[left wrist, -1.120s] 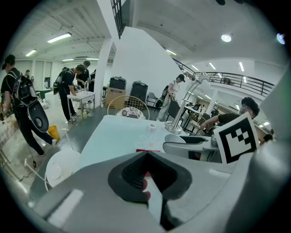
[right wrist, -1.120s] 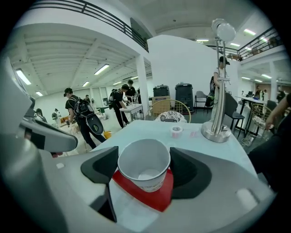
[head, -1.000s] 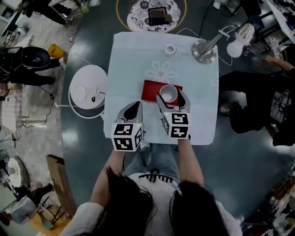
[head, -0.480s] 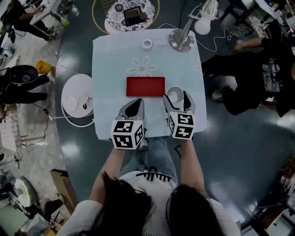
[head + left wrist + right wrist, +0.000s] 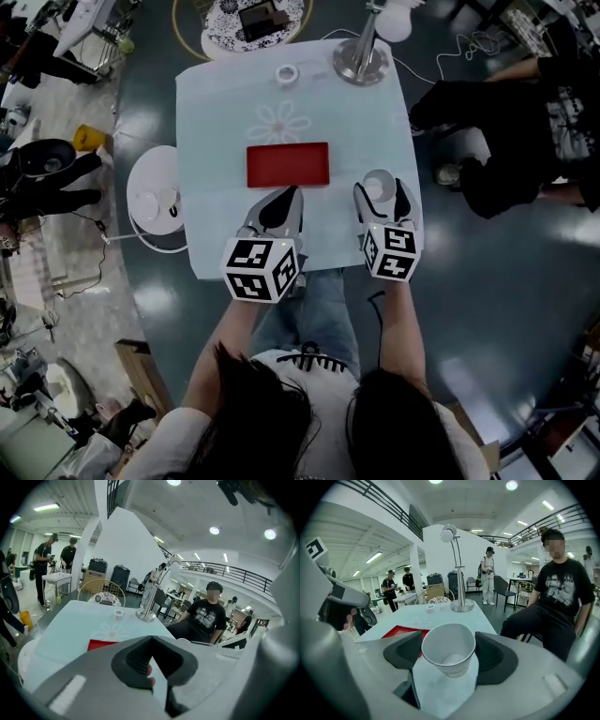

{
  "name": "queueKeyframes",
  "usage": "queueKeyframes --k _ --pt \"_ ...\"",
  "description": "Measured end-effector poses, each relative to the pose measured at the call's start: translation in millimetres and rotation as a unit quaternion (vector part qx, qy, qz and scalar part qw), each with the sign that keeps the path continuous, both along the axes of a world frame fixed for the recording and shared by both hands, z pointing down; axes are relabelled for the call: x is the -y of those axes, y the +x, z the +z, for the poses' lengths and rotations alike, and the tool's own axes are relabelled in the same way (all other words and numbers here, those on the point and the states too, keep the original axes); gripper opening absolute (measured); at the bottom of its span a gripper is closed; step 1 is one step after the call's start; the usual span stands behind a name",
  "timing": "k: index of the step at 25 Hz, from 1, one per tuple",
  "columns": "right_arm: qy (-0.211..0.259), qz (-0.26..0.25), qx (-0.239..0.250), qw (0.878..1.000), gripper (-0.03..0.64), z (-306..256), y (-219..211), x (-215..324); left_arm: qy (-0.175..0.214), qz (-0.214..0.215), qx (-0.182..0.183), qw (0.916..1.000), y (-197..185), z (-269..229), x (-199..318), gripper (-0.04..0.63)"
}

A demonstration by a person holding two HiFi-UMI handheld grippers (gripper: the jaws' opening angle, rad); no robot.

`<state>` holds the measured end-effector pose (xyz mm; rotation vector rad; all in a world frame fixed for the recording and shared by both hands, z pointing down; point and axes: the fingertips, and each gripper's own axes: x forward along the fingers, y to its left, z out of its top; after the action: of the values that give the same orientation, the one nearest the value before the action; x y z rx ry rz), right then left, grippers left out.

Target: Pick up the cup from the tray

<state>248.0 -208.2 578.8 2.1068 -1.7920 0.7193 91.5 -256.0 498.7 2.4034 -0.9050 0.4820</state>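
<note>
Table (image 5: 216,112) carries red tray (image 5: 288,165) and lamp (image 5: 357,64); right gripper (image 5: 382,192) clamps cup (image 5: 448,648), left gripper (image 5: 286,197) has jaws together.

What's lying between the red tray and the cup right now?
Only bare tablecloth, as the head view shows. The cup sits between the fingers of the right gripper, beside the tray and apart from it.

A square table (image 5: 216,112) was covered with a pale blue cloth. A red tray (image 5: 288,165) was laid flat near its middle. Beyond the tray, a small white ring (image 5: 287,74) and a lamp's round metal base (image 5: 360,62) were set near the far edge.
</note>
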Motion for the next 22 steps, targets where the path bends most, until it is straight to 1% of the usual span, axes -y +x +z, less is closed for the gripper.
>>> queueKeyframes --k 3,7,8,11,13,15,16,19,22 --pt "0.003 0.002 0.001 1.000 0.373 13.0 6.3 -5.2 -0.004 0.009 0.006 0.9999 8.3 9.8 -5.0 0.000" --pt "0.014 0.016 0.007 1.000 0.373 28.6 8.1 -14.3 -0.038 0.019 -0.009 0.9991 13.4 22.9 -14.2 0.000" --pt "0.019 0.017 0.009 1.000 0.373 29.1 8.8 -15.8 -0.041 0.017 -0.008 0.9990 13.6 24.9 -14.4 0.000" --pt "0.023 0.010 0.010 1.000 0.380 28.6 8.3 -14.3 -0.038 0.017 0.006 0.9991 11.8 29.1 -12.0 0.000" --pt "0.015 -0.002 0.020 1.000 0.381 32.5 3.9 -15.9 -0.046 0.021 0.016 0.9986 9.4 36.0 -16.5 0.000" --pt "0.010 -0.014 0.037 0.999 0.464 34.5 -1.3 -16.0 -0.057 0.026 0.022 0.9978 7.7 42.3 -22.5 0.000" --pt "0.013 -0.013 0.040 0.999 0.472 33.1 -1.8 -15.7 -0.059 0.032 0.026 0.9974 7.3 45.2 -25.4 0.000" --pt "0.031 0.010 0.039 0.999 0.477 22.3 6.3 -16.0 -0.062 0.048 0.036 0.9963 8.8 52.9 -30.7 0.000" --pt "0.055 0.020 0.024 0.998 0.493 -2.9 15.6 -15.4 -0.062 0.047 0.023 0.9967 11.9 49.7 -27.6 0.000"
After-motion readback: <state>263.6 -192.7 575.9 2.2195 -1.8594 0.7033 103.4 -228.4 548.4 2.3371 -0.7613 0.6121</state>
